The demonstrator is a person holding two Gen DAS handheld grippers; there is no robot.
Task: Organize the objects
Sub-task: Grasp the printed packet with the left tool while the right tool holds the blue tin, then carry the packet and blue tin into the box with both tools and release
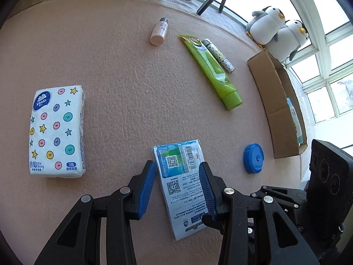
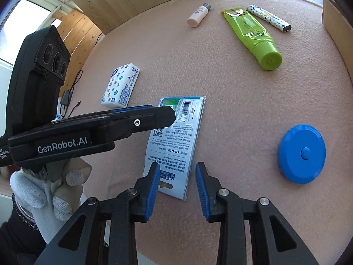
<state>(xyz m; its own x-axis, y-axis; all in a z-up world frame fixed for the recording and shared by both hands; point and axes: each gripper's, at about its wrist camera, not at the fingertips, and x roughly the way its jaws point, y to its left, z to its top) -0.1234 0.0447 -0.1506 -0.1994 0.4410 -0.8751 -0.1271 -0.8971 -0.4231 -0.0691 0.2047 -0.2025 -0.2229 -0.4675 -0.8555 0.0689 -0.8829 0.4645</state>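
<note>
Pink felt table (image 1: 123, 70), box (image 1: 273, 101) at right edge. Left gripper (image 1: 177, 185) open, straddling flat packet (image 1: 181, 176), not yet clamped. Right gripper (image 2: 177, 187) open near its lower end. Next: close, carry to box.
</note>
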